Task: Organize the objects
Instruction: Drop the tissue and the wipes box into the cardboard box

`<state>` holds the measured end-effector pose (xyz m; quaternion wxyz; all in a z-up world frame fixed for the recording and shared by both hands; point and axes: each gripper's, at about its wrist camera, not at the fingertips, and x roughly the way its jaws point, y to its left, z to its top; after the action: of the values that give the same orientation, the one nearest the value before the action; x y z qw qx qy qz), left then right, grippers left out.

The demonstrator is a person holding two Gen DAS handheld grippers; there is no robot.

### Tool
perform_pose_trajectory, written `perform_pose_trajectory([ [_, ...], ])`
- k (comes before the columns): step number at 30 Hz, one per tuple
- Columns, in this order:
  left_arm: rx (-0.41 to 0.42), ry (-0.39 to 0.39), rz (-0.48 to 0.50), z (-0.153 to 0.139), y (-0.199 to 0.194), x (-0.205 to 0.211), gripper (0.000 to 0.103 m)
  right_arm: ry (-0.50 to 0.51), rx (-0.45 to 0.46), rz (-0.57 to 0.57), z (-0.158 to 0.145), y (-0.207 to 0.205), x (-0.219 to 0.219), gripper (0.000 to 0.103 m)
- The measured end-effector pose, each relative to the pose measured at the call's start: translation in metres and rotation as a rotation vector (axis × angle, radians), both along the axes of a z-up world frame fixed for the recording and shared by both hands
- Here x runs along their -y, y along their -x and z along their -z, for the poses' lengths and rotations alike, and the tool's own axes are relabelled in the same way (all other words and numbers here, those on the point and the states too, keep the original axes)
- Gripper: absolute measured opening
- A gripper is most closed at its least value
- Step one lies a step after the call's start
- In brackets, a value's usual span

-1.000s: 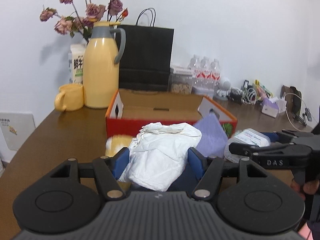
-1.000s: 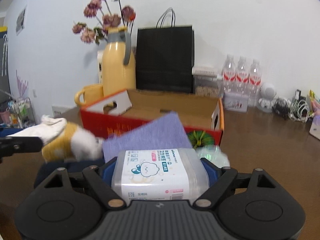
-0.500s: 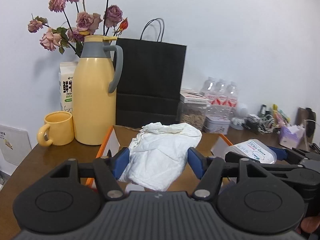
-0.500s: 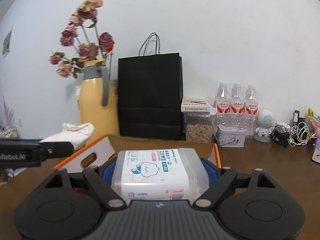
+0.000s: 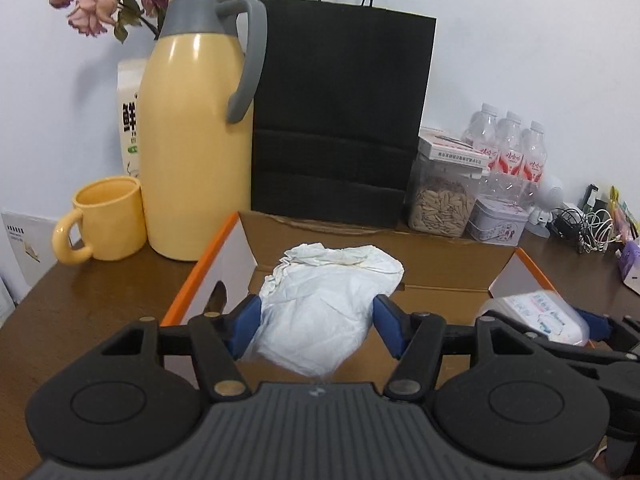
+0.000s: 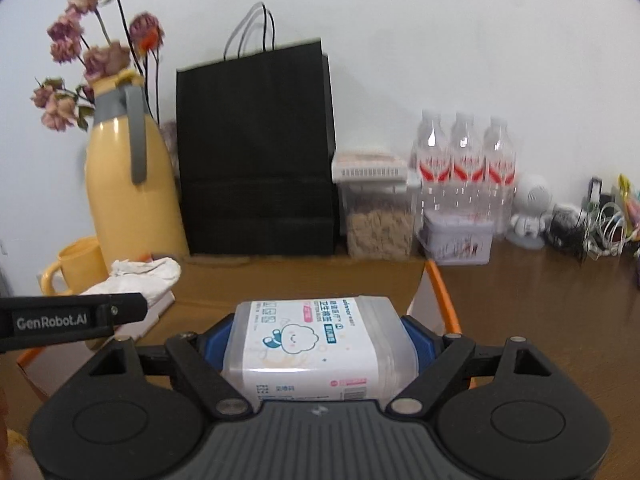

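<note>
While your left gripper [image 5: 316, 322] jaws clamp the white cloth [image 5: 326, 300] over the box [image 5: 440, 268], your right gripper [image 6: 316, 344] jaws grasp the swab tub [image 6: 316, 340].

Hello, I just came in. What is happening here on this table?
A person is tidying things into an open cardboard box on the wooden table. The left hand-held gripper holds a crumpled white cloth, and the right hand-held gripper holds a clear plastic box of cotton swabs. Both items hang above the box's opening, not yet released. Behind the box stand a yellow thermos jug, a yellow mug and a black paper bag.
</note>
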<state>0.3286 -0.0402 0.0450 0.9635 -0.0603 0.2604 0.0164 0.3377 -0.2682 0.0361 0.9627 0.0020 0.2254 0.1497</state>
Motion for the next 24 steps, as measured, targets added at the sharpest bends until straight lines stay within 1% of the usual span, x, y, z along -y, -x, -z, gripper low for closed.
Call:
perform_pose_trajectory([
  [4,0.018,-0.004,0.009,-0.002,0.004,0.001,0.063,0.008,-0.035,-0.005,0.008,-0.005,-0.001,0.084],
  [6,0.019,-0.008,0.012,-0.001,0.005,0.002,0.065,0.016,-0.038,-0.007,0.009,-0.004,-0.001,0.084],
  [9,0.026,-0.014,0.014,-0.002,0.006,0.003,0.072,0.026,-0.041,-0.011,0.010,-0.002,-0.002,0.084],
  [11,0.037,-0.020,0.009,-0.003,0.009,0.004,0.083,0.030,-0.035,-0.018,0.010,0.001,-0.003,0.085],
  [12,0.042,-0.023,0.010,-0.003,0.010,0.005,0.086,0.028,-0.032,-0.019,0.008,0.002,-0.003,0.087],
  [13,0.046,-0.023,0.011,-0.004,0.011,0.005,0.098,0.028,-0.031,-0.020,0.008,0.003,-0.002,0.096],
  [14,0.053,-0.019,0.010,-0.005,0.012,0.005,0.103,0.026,-0.031,-0.022,0.006,0.003,-0.002,0.102],
  [15,0.066,-0.017,0.005,-0.005,0.014,0.005,0.103,0.024,-0.029,-0.022,0.006,0.004,-0.001,0.103],
  [20,0.070,-0.009,-0.003,-0.008,0.015,0.005,0.103,0.020,-0.044,-0.026,0.005,0.003,0.002,0.103],
  [24,0.083,0.009,-0.005,-0.013,0.019,0.003,0.103,0.013,-0.032,-0.023,0.001,0.006,0.004,0.103],
])
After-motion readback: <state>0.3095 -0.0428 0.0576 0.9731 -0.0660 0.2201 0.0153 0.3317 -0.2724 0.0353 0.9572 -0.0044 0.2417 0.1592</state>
